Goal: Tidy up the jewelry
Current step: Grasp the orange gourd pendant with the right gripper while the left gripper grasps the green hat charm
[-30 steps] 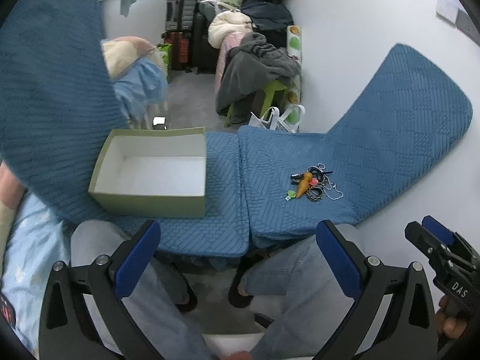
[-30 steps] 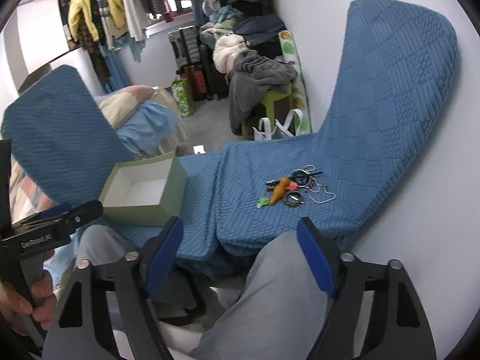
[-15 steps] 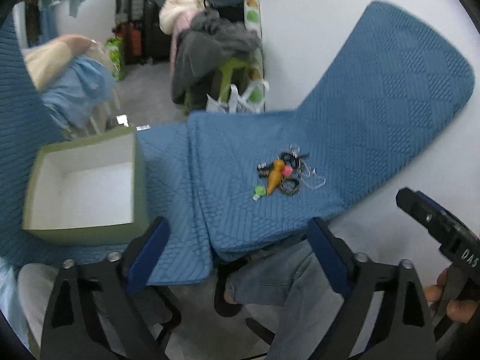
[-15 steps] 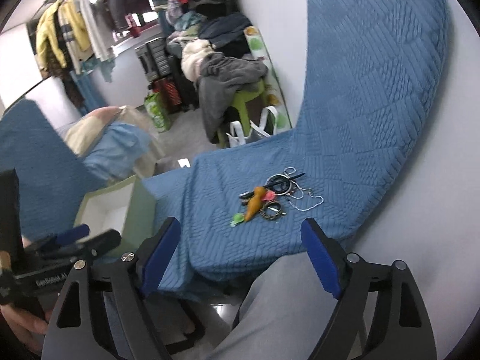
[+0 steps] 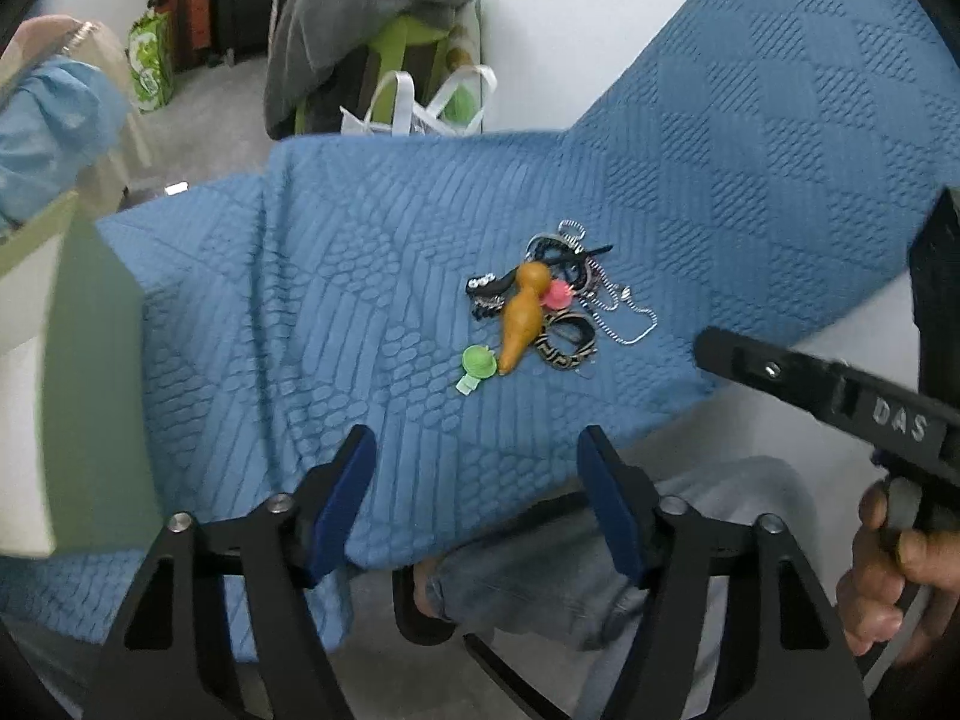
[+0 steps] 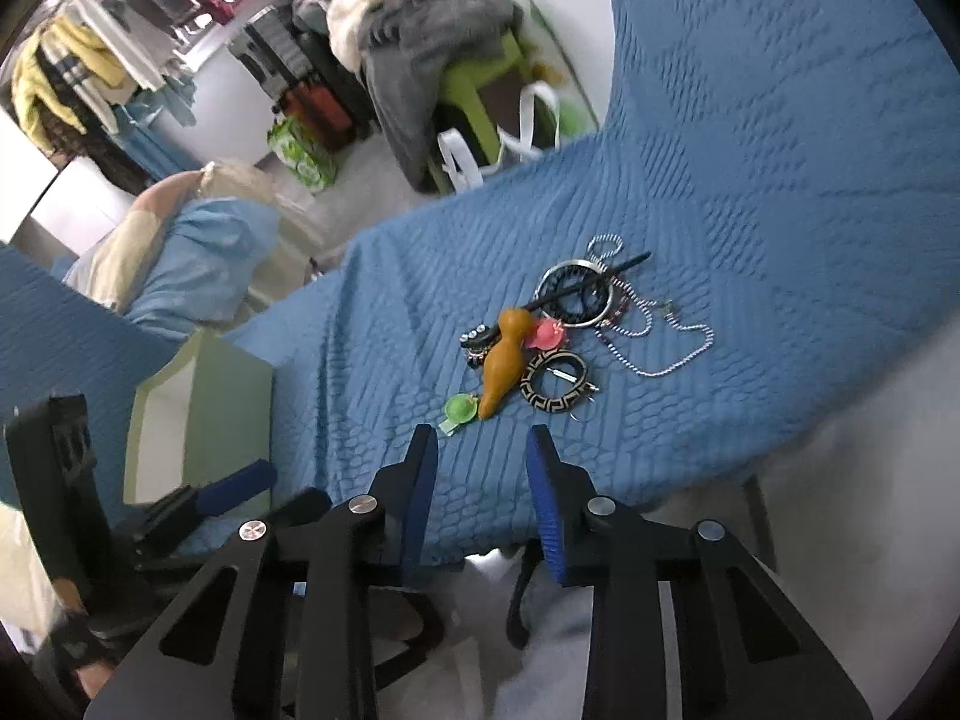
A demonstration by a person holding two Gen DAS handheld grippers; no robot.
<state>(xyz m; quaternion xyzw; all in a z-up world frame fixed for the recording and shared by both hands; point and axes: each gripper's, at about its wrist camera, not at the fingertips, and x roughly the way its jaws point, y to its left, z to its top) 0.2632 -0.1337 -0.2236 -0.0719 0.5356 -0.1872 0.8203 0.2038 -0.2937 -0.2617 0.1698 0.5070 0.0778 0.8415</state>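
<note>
A small jewelry pile lies on the blue quilted pad (image 5: 360, 300): an orange gourd-shaped piece (image 5: 523, 317) (image 6: 503, 360), a green clip (image 5: 477, 363) (image 6: 459, 409), a pink clip (image 6: 547, 333), a patterned ring (image 6: 555, 389), a large hoop with a black stick (image 6: 579, 294) and a silver chain (image 6: 666, 348). The green box (image 5: 90, 360) (image 6: 204, 414) stands open at the left. My left gripper (image 5: 477, 456) is open, short of the pile. My right gripper (image 6: 480, 450) is open with a narrower gap, just before the green clip.
The pad's raised back (image 6: 780, 90) rises at the right. Behind are a green stool with grey clothes (image 5: 366, 18), white bags (image 5: 420, 108), suitcases and hanging clothes (image 6: 78, 72). My knees (image 5: 570, 546) show below the pad's front edge.
Both grippers have moved forward and down toward the jewelry pile. Both jaws have narrowed, the right more than the left. The box has slid to the left edge of both views.
</note>
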